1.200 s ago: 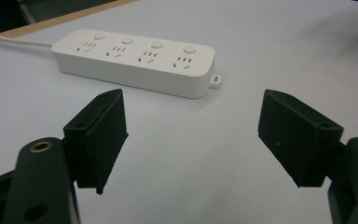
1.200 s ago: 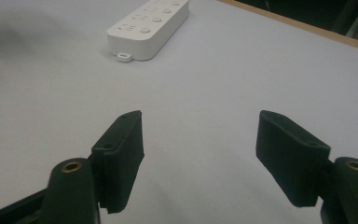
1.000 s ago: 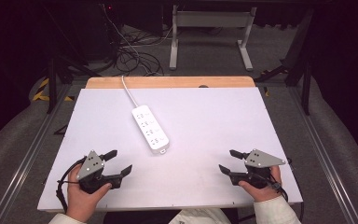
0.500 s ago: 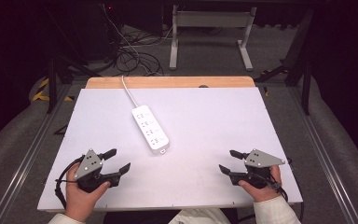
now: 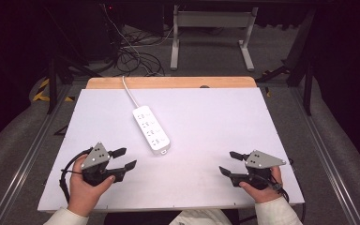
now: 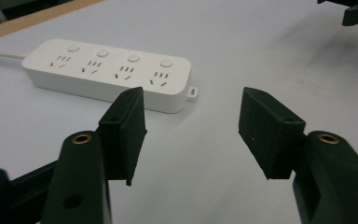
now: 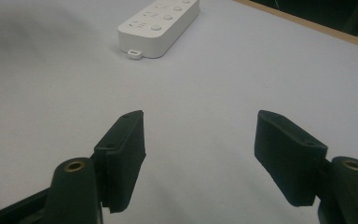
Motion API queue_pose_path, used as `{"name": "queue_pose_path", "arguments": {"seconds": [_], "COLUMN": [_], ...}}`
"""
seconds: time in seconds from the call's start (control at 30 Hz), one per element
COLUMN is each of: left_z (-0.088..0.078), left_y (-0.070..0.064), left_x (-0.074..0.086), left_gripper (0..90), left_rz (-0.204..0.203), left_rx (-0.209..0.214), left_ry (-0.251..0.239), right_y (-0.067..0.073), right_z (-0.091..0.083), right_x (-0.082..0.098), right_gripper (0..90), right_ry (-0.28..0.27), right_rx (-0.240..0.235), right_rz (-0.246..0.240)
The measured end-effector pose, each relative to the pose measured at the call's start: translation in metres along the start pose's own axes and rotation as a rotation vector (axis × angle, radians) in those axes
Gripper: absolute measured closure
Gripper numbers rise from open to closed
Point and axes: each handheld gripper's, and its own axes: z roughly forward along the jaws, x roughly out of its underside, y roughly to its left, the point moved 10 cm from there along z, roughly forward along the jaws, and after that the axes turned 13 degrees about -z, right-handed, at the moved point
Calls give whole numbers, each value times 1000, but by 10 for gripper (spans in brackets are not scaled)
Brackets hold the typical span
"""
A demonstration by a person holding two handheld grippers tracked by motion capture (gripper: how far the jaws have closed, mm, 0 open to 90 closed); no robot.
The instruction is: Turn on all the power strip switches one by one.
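Left gripper (image 5: 120,158), jaws part-open w/ nothing between them and just closing some, sits at the near-left of the white table (image 5: 206,117), pointing toward the power strip (image 5: 151,130). Strip lies ahead and to the right of it, near but apart, long axis running diagonally from the far-left cord (image 5: 128,92) end to the near-right tab end. Right gripper (image 5: 229,163), jaws wide and empty, rests near-right, farther from the strip, so left hand (image 5: 86,187) is the closer one. Bare white top, wood strip at far edge; beyond, dark room w/ floor cables (image 5: 131,56) and a grey stand (image 5: 211,33).
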Motion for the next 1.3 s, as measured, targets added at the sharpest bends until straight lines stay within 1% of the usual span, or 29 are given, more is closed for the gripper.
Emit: {"name": "queue_pose_path", "arguments": {"seconds": [0.03, 0.07, 0.13, 0.23, 0.3, 0.33, 0.4, 0.43, 0.47, 0.57, 0.63, 0.7, 0.8, 0.93, 1.03, 1.17, 1.27, 1.3], "left_z": [1, 2, 4, 10, 14, 16, 19, 22, 22, 30, 32, 36, 43, 51, 57, 66, 73, 75], "left_y": [0, 0, 2, 3, 3, 4, 4, 3, 3, 3, 4, 2, 3, 3, 4, 4, 4, 2], "left_x": [-3, -6, -11, -17, -21, -23, -27, -32, -32, -40, -43, -45, -49, -53, -56, -59, -60, -60], "left_gripper": [430, 443, 447, 446, 446, 445, 444, 445, 445, 447, 449, 459, 469, 486, 488, 514, 532, 541], "left_rz": [-9, -14, -18, -1, 3, 13, 21, 23, 23, 36, 39, 39, 52, 40, 48, 53, 41, 23], "left_rx": [3, 5, 6, 2, 13, 9, 14, 22, 22, 29, 29, 40, 33, 34, 32, 28, 39, 52], "left_ry": [-1, -3, -2, 9, 17, 18, 25, 25, 25, 37, 39, 48, 54, 60, 67, 77, 81, 84], "right_y": [0, -1, -2, -2, -2, -2, -3, -4, -4, -2, -1, 0, 2, 3, 4, 4, 4, 4], "right_z": [0, 1, 1, 0, -1, -2, -4, -4, -4, -5, -6, -8, -9, -7, -7, -5, -5, -5], "right_x": [0, 1, 3, 5, 6, 6, 9, 11, 11, 15, 16, 17, 18, 18, 18, 18, 18, 18], "right_gripper": [344, 344, 345, 344, 343, 343, 343, 344, 344, 344, 344, 344, 345, 344, 344, 343, 343, 343], "right_ry": [-1, -1, 1, 8, 9, 8, 9, 14, 14, 27, 27, 26, 24, 26, 26, 26, 26, 25], "right_rx": [0, -1, -2, 4, 7, 11, 18, 19, 19, 22, 23, 23, 20, 13, 11, 5, 4, 2], "right_rz": [0, 11, 20, 22, 21, 21, 41, 44, 44, 54, 56, 58, 62, 58, 55, 54, 54, 55]}}
